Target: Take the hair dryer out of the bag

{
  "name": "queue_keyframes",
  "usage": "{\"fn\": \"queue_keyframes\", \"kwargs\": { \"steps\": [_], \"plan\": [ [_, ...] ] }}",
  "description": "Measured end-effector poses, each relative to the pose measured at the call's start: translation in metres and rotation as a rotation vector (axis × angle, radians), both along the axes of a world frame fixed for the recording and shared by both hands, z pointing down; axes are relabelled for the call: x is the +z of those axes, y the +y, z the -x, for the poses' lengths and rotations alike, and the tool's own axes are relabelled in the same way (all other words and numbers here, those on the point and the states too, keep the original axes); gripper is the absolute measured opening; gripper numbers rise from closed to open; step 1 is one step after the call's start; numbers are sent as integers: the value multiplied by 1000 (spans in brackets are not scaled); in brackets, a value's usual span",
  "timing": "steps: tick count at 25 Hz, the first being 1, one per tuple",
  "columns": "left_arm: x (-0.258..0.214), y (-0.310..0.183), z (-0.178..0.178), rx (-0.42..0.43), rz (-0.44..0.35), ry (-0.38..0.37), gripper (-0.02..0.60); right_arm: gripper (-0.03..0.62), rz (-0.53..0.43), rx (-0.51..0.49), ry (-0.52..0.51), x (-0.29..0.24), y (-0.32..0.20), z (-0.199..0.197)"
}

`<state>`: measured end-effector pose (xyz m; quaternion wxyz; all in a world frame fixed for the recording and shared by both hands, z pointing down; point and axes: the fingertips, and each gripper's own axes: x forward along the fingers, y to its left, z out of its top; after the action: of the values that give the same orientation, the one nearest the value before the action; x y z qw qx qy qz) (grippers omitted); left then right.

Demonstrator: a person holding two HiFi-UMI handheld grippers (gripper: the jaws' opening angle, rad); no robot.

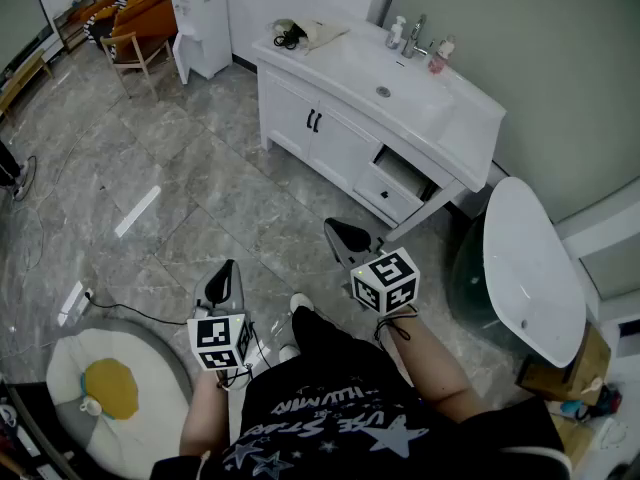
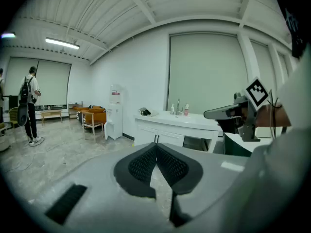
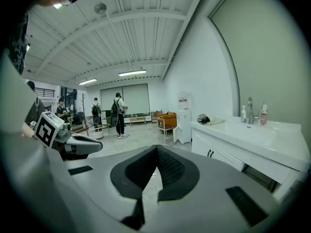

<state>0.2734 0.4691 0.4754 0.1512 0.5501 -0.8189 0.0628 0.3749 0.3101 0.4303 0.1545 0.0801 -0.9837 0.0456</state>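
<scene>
Plainly, the left gripper (image 1: 226,276) had its jaws pressed together on nothing, and the right gripper (image 1: 340,230) was likewise closed and empty. Both hung over grey marbled floor tiles (image 1: 190,178), well short of the white vanity cabinet (image 1: 330,133). Those tiles lay open between the grippers and the cabinet front, leaving free room to approach it. One small drawer (image 1: 398,180) near the cabinet's sink end stood pulled out past the front edge. On the cabinet's countertop, at the end away from that drawer, sat the cream cloth bag (image 1: 318,32), with what looked like the black hair dryer (image 1: 290,37) at its mouth. Beyond that end of the cabinet stood a white water dispenser (image 1: 201,20) and an orange armchair (image 1: 138,18). Past the cabinet's drawer end stood a large white oval fixture (image 1: 530,268). Several people (image 3: 118,114) stood far across the room from the cabinet.
</scene>
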Motion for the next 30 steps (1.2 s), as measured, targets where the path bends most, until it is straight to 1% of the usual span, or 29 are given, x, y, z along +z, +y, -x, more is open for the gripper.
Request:
{"fn": "queue_keyframes", "kwargs": {
  "steps": [5, 7, 11, 15, 19, 22, 24, 25, 28, 30],
  "plan": [
    [-6, 0, -9, 30, 12, -33, 20, 0, -8, 9, -1, -4, 2, -8],
    [-3, 6, -15, 39, 20, -34, 20, 1, -7, 12, 3, -1, 8, -12],
    [6, 24, -21, 4, 23, 5, 20, 0, 0, 8, 7, 4, 20, -20],
    [13, 39, -26, -22, 26, 28, 20, 2, 15, 5, -19, 4, 26, -24],
    [13, 44, -14, -40, 34, 15, 20, 2, 59, 25, -39, 4, 21, -16],
    [8, 41, 3, -56, 28, -6, 20, 5, 61, 53, -59, 1, 7, -2],
    [8, 35, 17, -73, 29, -11, 20, 63, 66, 62, -64, 2, -6, 11],
    [9, 31, 25, -80, 28, -10, 20, 80, 74, 62, -66, 3, -13, 20],
    [9, 14, 51, -86, 37, -26, 20, 158, 105, 59, -70, 9, -39, 53],
    [9, 0, 73, -92, 49, -42, 20, 184, 131, 61, -71, 13, -59, 76]
  ]
}}
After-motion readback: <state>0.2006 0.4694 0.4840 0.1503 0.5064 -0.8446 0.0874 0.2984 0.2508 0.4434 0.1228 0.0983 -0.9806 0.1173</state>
